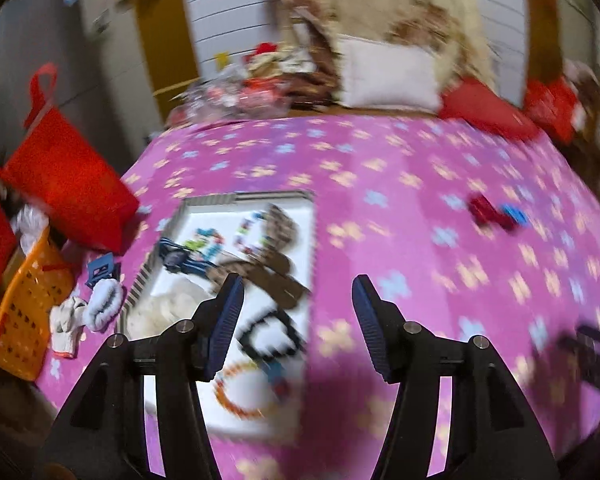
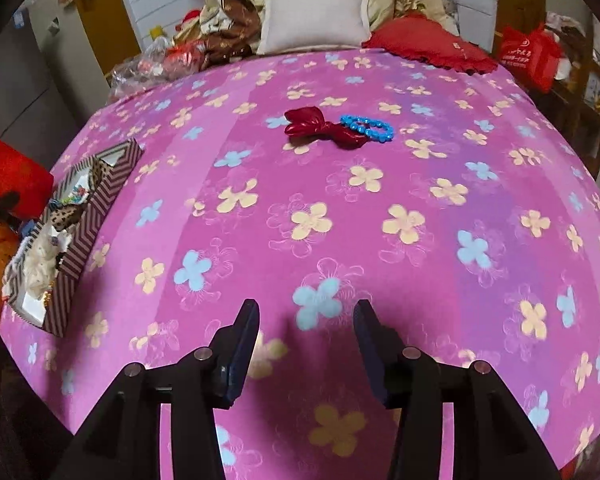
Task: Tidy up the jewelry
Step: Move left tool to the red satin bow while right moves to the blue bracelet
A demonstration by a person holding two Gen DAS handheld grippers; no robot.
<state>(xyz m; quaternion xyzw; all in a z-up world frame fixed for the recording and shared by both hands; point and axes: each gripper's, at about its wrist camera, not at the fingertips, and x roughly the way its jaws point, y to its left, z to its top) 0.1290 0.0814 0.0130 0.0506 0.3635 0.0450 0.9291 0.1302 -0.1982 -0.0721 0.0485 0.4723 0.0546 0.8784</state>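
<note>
Blue bead bracelet (image 2: 367, 128) touches red bow clip (image 2: 324, 128) at twelve o'clock; pink floral bedspread (image 2: 340, 240) bare around. Striped box (image 2: 96, 204) at nine. Left gripper (image 1: 298, 300) and right gripper (image 2: 306, 320) both parted, empty.

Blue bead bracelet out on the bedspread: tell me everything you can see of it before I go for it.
The blue bead bracelet is a closed ring of glossy, plastic-looking bright blue beads, lying flat on the pink flowered bedspread. Its left edge rests against or over the shiny dark red bow. Neither gripper touches it. The left wrist view shows it only as a blue blur.
</note>
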